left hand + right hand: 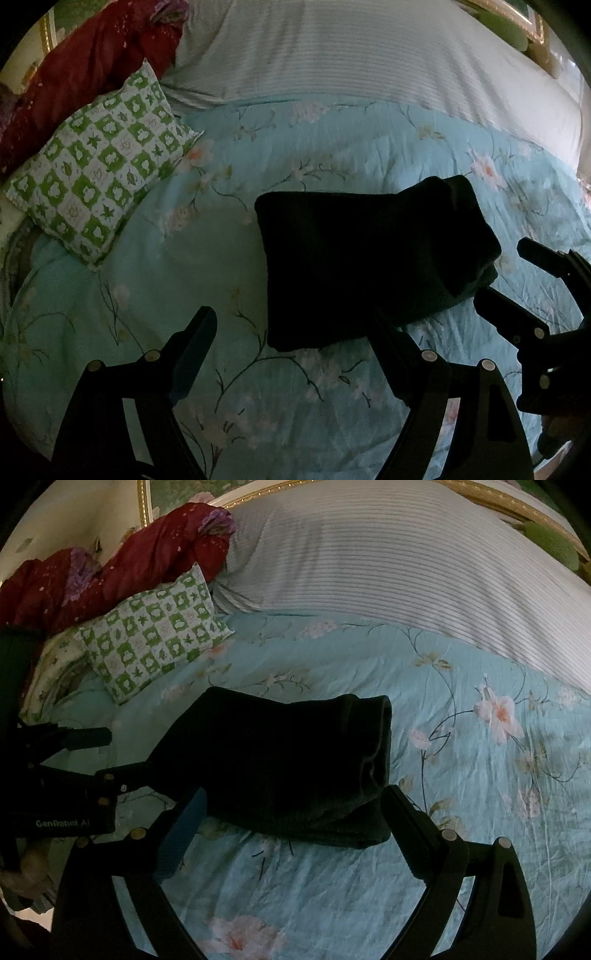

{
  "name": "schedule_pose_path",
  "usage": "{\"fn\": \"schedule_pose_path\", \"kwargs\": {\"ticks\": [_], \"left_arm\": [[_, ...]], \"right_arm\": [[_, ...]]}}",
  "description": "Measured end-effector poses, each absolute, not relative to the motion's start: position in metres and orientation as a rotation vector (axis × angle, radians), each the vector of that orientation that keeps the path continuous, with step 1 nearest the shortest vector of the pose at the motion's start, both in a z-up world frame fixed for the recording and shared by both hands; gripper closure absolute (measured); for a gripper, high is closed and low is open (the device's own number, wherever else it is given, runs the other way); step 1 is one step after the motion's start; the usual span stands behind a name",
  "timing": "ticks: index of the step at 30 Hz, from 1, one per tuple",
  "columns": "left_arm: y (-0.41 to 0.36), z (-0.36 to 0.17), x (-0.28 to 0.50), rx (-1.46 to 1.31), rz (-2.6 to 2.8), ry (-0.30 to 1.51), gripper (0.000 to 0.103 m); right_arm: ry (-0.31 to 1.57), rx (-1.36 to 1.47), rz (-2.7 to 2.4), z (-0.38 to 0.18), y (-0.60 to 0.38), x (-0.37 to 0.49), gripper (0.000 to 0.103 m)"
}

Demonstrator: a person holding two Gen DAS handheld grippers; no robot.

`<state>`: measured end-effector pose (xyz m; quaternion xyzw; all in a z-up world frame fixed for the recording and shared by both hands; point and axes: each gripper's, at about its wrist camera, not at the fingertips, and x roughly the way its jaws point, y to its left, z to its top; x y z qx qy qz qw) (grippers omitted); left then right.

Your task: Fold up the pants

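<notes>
Left wrist view | pants folded on bedspread | left claw spread, empty | right claw spread, empty

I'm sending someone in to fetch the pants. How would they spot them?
Start at the bed with the light blue floral quilt. Near its middle lies a dark folded bundle, the pants. It is the only plain, near-black item; the pillow beside it is green-and-white checked.
</notes>
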<state>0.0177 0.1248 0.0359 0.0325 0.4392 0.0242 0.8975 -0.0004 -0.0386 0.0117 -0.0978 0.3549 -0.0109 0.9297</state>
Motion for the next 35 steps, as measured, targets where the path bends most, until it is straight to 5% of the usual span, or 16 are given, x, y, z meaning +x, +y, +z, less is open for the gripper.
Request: {"fn": "schedule_pose_path", "kwargs": {"ticks": [35], "left_arm": [[0.131, 0.038, 0.037, 0.056, 0.083, 0.930, 0.020]], "right_arm": [[0.733, -0.125, -0.039, 0.018, -0.058, 0.014, 0.008]]}}
